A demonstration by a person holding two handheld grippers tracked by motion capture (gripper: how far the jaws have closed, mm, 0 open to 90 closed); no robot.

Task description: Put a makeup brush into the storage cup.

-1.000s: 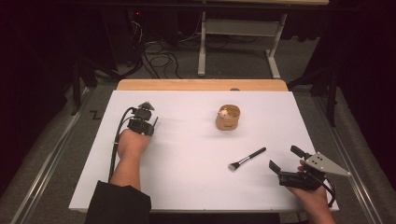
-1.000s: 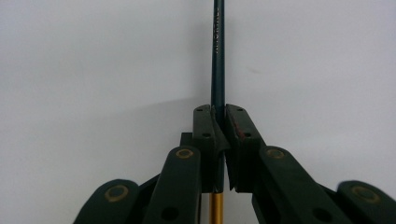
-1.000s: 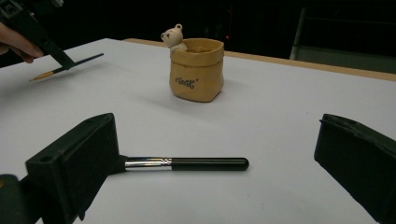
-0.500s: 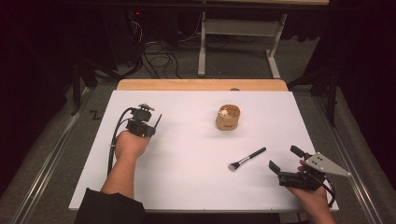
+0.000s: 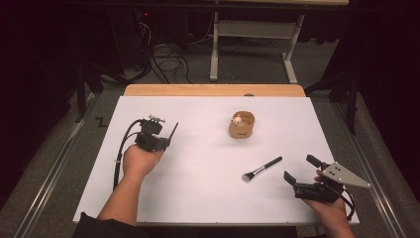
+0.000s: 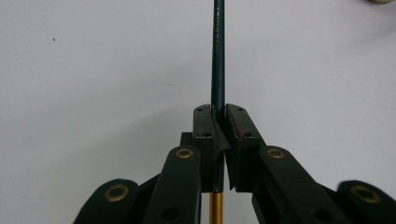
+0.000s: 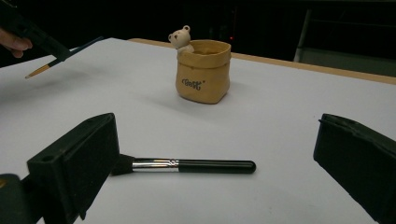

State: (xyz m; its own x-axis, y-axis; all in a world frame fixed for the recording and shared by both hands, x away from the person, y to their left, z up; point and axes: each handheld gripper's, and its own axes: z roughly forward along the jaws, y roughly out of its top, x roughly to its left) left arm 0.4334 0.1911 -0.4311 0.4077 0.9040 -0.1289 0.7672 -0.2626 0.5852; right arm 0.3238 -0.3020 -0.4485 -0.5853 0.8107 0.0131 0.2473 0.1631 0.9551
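Observation:
My left gripper (image 5: pixel 167 141) is at the left of the white table (image 5: pixel 198 198), held above it, and is shut on a thin dark teal stick (image 5: pixel 173 131). In the left gripper view the jaws (image 6: pixel 219 114) pinch the stick (image 6: pixel 218 46) near its gold end (image 6: pixel 215 207). My right gripper (image 5: pixel 300 168) rests open near the front right corner. Its jaws (image 7: pixel 215 135) stand wide apart around nothing. A black-handled makeup brush (image 7: pixel 196 165) lies flat just beyond them. A tan pouch with a small bear (image 7: pixel 204 70) stands upright farther back.
The makeup brush (image 5: pixel 262 168) lies between the two hands, bristles toward the front. The pouch (image 5: pixel 242 125) stands mid-table toward the back. A wooden strip (image 5: pixel 213 90) borders the far edge. Cables and a metal stand lie on the floor beyond.
My left gripper has shifted a little and lifted slightly with the stick still in it. The right gripper, the brush and the pouch have stayed put.

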